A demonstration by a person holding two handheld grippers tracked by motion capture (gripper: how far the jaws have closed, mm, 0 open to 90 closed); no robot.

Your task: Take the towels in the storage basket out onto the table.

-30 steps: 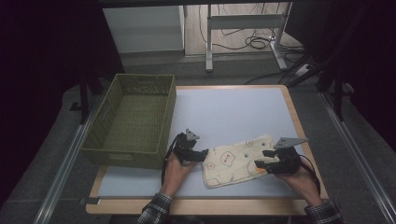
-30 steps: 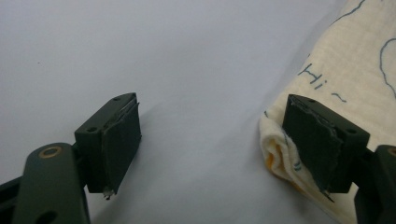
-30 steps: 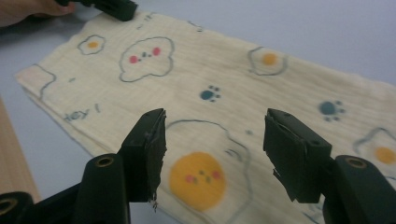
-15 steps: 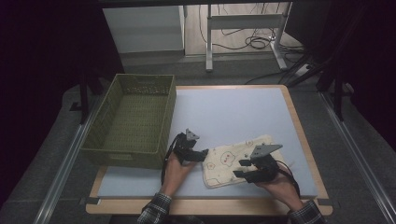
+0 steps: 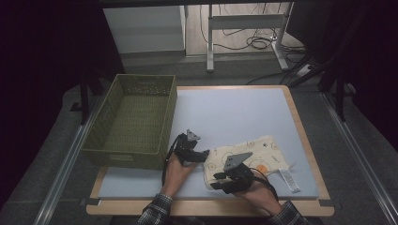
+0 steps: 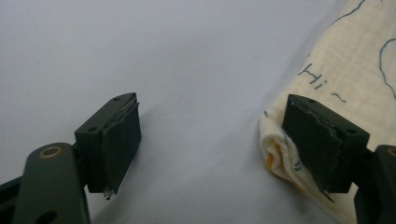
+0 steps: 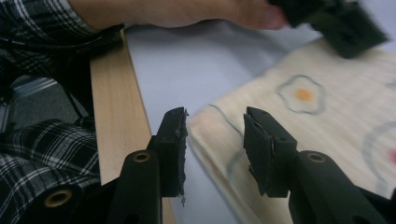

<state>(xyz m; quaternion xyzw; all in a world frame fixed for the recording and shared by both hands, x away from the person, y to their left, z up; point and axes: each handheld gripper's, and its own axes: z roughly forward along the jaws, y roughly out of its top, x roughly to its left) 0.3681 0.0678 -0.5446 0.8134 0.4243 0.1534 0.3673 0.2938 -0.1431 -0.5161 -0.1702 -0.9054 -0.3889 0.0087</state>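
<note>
The cream cloth (image 5: pixel 244 157) is lying folded on the desk (image 5: pixel 234 112), just right of the green basket (image 5: pixel 133 119), near the desk's front edge. Blue stitched writing on it is reading "Hi~" in the left gripper view (image 6: pixel 359 60); a white label (image 5: pixel 288 179) is sticking out at its right end, its print too small to read. The left gripper (image 5: pixel 202 154) is sitting wide open at the cloth's left end, one pad touching the folded edge. The right gripper (image 7: pixel 215 144) is straddling the cloth's front corner; its jaws have just been closing, still showing a gap. That view is blurring the cloth.
</note>
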